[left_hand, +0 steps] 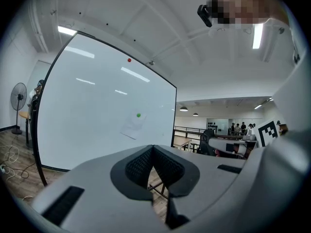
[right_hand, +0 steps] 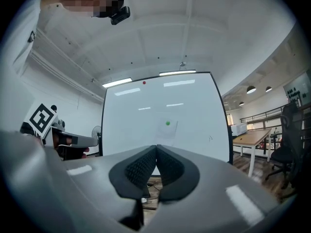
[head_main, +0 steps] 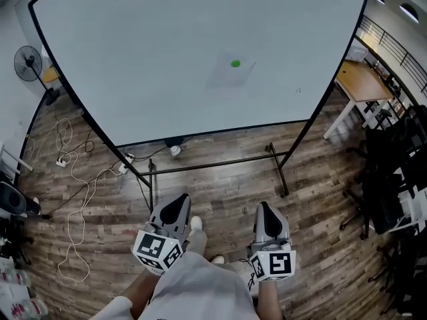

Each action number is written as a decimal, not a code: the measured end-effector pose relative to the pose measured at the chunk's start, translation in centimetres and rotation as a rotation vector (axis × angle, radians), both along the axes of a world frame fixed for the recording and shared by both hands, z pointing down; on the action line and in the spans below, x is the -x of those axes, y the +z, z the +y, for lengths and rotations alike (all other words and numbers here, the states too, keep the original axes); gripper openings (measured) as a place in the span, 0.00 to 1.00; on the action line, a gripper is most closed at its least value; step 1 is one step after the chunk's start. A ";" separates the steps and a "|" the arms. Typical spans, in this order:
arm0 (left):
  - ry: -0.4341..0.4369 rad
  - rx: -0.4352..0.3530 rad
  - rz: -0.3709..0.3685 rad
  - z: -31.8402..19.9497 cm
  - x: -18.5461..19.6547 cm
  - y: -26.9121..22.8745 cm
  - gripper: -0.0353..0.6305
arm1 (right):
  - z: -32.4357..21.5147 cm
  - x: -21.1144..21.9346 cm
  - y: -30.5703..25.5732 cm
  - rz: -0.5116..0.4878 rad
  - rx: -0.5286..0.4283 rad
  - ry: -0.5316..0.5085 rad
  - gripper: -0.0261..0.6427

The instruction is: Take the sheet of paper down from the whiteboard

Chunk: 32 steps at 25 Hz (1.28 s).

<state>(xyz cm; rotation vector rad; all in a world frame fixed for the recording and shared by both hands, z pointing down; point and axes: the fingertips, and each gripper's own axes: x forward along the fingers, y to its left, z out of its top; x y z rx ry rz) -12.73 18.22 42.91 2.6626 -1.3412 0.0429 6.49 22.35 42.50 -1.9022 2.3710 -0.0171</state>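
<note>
Both the left gripper point(head_main: 179, 202) and the right gripper point(head_main: 265, 210) have their jaws together and empty, well apart from the whiteboard point(head_main: 147, 59). The sheet of paper point(head_main: 232, 75) hangs right of the board's centre under a green magnet point(head_main: 235, 63). Only the gripper views show a red magnet point(left_hand: 129, 59) near the top edge.
</note>
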 end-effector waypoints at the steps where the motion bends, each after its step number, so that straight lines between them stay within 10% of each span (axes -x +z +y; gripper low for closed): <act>1: -0.001 -0.001 0.002 -0.4 -0.2 0.0 0.06 | -0.5 -0.2 0.0 -0.001 -0.002 0.000 0.04; 32: 0.094 0.006 0.073 -31.6 -2.3 -2.2 0.06 | -32.9 1.0 -4.6 0.042 -0.042 0.011 0.04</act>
